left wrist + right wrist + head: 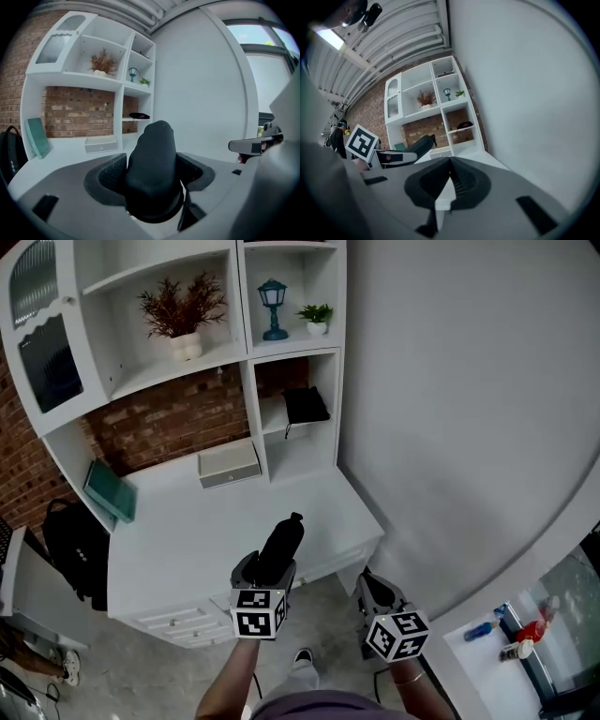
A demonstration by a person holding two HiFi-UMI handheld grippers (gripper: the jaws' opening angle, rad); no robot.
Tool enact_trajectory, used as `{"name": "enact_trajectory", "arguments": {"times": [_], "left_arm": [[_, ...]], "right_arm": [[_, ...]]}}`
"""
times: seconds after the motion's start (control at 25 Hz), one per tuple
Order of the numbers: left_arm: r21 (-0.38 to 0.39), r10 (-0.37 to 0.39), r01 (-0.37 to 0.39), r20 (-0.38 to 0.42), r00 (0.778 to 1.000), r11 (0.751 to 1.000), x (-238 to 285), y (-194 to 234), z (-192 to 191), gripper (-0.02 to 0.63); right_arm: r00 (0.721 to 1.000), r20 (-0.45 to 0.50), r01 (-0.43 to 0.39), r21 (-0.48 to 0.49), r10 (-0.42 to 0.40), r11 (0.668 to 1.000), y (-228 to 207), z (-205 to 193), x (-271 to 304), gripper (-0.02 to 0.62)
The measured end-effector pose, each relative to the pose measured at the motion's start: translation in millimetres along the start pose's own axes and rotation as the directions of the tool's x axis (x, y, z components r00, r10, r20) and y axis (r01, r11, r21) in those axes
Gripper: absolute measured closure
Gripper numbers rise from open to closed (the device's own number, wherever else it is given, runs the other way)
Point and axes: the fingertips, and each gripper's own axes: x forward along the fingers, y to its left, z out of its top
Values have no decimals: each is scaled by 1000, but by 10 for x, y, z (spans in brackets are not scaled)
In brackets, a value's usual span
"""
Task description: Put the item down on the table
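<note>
the left gripper [265,570] is clamped on the lower body of the black bottle [283,540], holding it over the front edge of the white table [178,540]. the right gripper [449,180] is closed and empty. the bottle appears rigid, matte and probably light; the low grip suits it.

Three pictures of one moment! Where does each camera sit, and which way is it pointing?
Head view: on the person's head, looking steeply down at the white desk; shows left gripper, right gripper and forearms.
Left gripper view: rides the left gripper, facing the shelves; shows its jaws shut on the black item.
Right gripper view: rides the right gripper, facing the shelves; shows its jaws together, empty.
Shared: all three see the shelves.
</note>
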Motion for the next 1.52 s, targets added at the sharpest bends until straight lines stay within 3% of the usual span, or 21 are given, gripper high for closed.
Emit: {"name": "enact_trajectory", "arguments": {"times": [0.48, 1.0, 1.28, 1.52], "left_arm": [[28, -29, 29, 27, 999, 999, 1094, 673, 604, 273], [30, -65, 63, 94, 993, 998, 1622, 884, 1136, 273], [76, -17, 10, 98, 995, 997, 1980, 920, 1372, 273], [63, 27, -34, 116, 993, 997, 2380, 931, 1670, 273]], "right_arm": [[1000, 10, 6, 5, -6, 1000, -144, 360, 1254, 594], [999, 41, 9, -18, -9, 1000, -165, 636, 1811, 594], [997, 68, -23, -34, 26, 999, -307, 791, 2063, 594], [995, 68, -75, -53, 78, 996, -576, 997, 2413, 594]]}}
